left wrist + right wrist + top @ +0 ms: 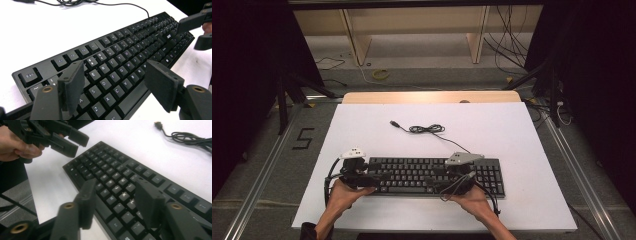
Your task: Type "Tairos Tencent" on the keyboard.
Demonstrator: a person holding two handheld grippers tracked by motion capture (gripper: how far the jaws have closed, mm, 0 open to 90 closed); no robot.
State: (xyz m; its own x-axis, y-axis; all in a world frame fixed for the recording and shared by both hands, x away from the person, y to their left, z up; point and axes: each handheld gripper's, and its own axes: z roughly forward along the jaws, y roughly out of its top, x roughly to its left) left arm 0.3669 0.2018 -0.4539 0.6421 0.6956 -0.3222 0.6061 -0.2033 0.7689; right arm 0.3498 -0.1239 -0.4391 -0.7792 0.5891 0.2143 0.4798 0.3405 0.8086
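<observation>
A black keyboard [412, 175] lies flat on the white table top [432, 115], near its front edge. My left gripper [360, 176] hovers at the keyboard's left end. In the left gripper view its jaws [116, 85] stand wide apart over the letter keys [117, 72], holding nothing. My right gripper [458, 181] sits over the keyboard's right half. It is open in the right gripper view [117, 200], with keys [117, 190] showing in the gap and nothing pinched. The keyboard's cable [427, 129] lies coiled behind it and ends in a loose USB plug [158, 124].
The table top has bare room behind and to both sides of the keyboard. A wooden strip [432, 96] borders its far edge. Beyond are wooden frame legs [359, 40] and loose wires on the floor [507, 45]. A metal rail [267, 165] runs along the left.
</observation>
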